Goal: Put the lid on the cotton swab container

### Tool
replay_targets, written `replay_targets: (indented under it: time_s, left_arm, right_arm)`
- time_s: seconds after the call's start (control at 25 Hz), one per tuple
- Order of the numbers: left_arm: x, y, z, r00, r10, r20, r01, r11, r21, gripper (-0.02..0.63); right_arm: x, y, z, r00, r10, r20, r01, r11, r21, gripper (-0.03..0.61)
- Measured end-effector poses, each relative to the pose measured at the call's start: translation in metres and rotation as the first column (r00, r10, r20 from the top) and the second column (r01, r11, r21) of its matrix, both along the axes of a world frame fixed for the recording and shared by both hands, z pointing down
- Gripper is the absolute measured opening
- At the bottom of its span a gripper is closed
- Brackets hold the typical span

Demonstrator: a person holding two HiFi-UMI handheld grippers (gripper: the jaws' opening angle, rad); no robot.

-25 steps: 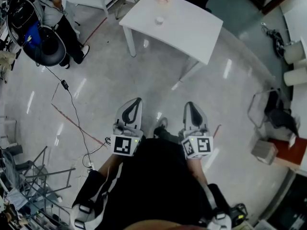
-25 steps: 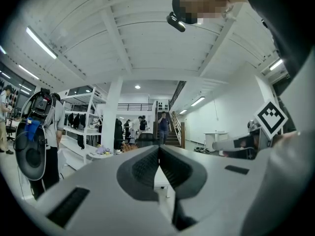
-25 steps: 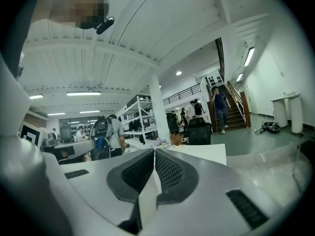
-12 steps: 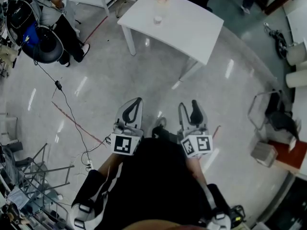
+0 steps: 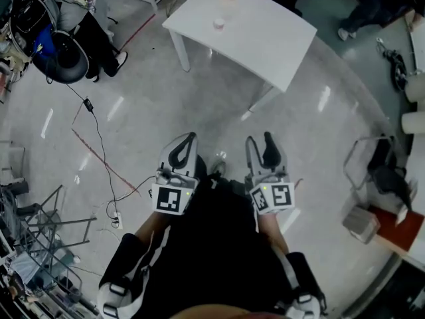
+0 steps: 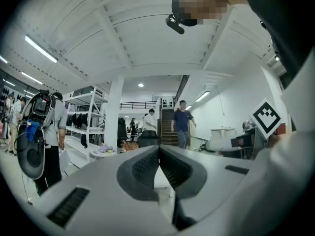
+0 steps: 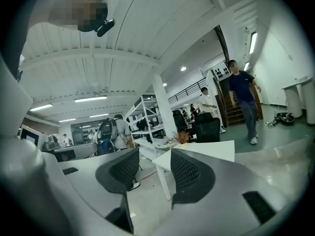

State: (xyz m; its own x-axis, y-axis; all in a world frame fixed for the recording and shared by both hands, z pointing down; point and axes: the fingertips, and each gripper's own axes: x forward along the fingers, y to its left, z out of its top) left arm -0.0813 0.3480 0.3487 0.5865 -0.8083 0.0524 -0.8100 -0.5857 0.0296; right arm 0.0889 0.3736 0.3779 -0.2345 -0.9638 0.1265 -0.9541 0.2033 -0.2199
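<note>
We hold our white-and-black left gripper pressed together on nothing. Our matching right gripper gapes wide and empty. Both are well apart from the white rectangular table.

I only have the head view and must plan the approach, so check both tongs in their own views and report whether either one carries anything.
Observer: The left tongs are shut, their ribbed black pads pressed together with nothing between them.
Operator: Now the right one.
Observer: The right tongs are open and empty. Through the gap shows a corner of the white rectangular table, well ahead.
Operator: Tell me what lies beyond that table.
Observer: A person in a dark blue shirt is mid-stride in front of a staircase.
</note>
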Motion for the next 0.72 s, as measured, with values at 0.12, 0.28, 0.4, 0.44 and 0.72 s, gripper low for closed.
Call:
replay_targets:
  time_s: [0.12, 0.28, 0.4, 0.44, 0.72]
  left_arm:
    - [0.009, -0.012, 0.003, 1.000, -0.014, 0.007, 0.014, 1.000, -0.003, 0.006]
    - [0.020, -0.034, 0.007, 1.000, -0.027, 0.003, 0.027, 0.999, -0.018, 0.006]
    - [0.034, -0.060, 0.012, 1.000, -0.025, -0.001, 0.025, 0.999, -0.025, 0.006]
    - [0.039, -0.071, 0.015, 1.000, -0.021, -0.003, 0.020, 0.999, -0.028, 0.006]
    - [0.053, -0.174, 0.018, 1.000, -0.003, -0.022, 0.002, 0.999, -0.051, 0.006]
  right_arm:
    - [0.010, -0.015, 0.003, 1.000, -0.017, 0.008, 0.017, 1.000, -0.007, 0.192]
    - [0.020, -0.037, 0.006, 0.999, -0.038, 0.000, 0.038, 0.999, -0.016, 0.192]
    - [0.031, -0.063, 0.009, 0.999, -0.045, -0.017, 0.045, 0.999, -0.026, 0.192]
    - [0.034, -0.075, 0.011, 0.999, -0.045, -0.016, 0.044, 0.999, -0.030, 0.192]
    - [0.044, -0.167, 0.013, 0.999, -0.041, -0.027, 0.040, 0.997, -0.058, 0.192]
